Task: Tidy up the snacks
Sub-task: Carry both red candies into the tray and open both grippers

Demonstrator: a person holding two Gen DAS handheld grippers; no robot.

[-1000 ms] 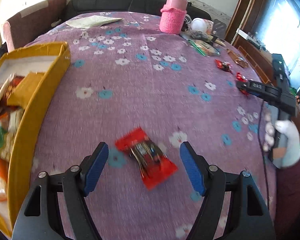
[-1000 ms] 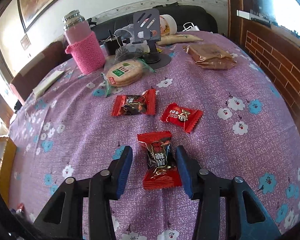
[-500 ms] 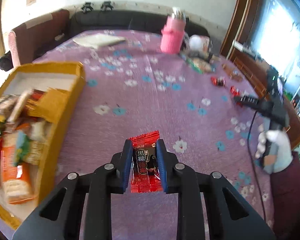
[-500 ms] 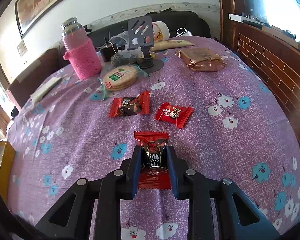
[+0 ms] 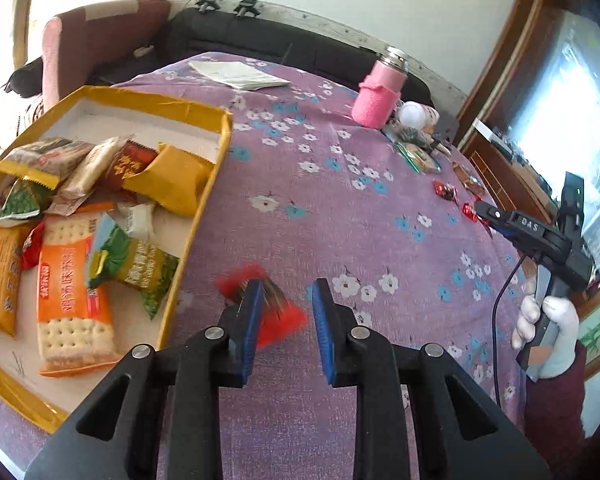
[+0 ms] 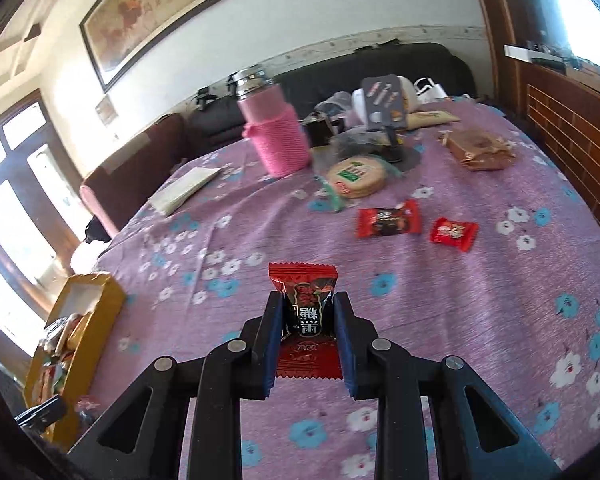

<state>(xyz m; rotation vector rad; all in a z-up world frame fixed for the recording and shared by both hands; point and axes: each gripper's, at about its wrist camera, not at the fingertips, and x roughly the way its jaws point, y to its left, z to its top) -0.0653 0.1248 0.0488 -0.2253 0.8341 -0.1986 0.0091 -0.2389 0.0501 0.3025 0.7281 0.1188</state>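
Yellow tray [image 5: 204, 200]: at your far left, already piled with wrapped biscuits and snack packs, so much of the sorting looks done
Left gripper [image 5: 286, 292]: jaws drawn in narrow just right of the tray wall; you cannot tell whether they grip anything
Left red candy [image 5: 278, 314]: blurred, lying against the left pad and partly past it, clear of the right pad, not yet in the tray
Right gripper [image 6: 307, 298]: its jaws have just been closing and now pinch a sweet, lifted above the cloth
Right red candy [image 6: 302, 280]: upright between the pads, wrapper ends sticking out above and below
Still to clear: two red sweets [image 6: 388, 222] side by side on the cloth, a round cracker pack [image 6: 358, 174] and a brown packet [image 6: 480, 150] beyond them
Left view only: the tray's contents, and your gloved hand [image 5: 548, 320] on the other tool's handle
Right view only: the remaining sweets in full, and a firm pinch; the tray appears edge-on, low at the left
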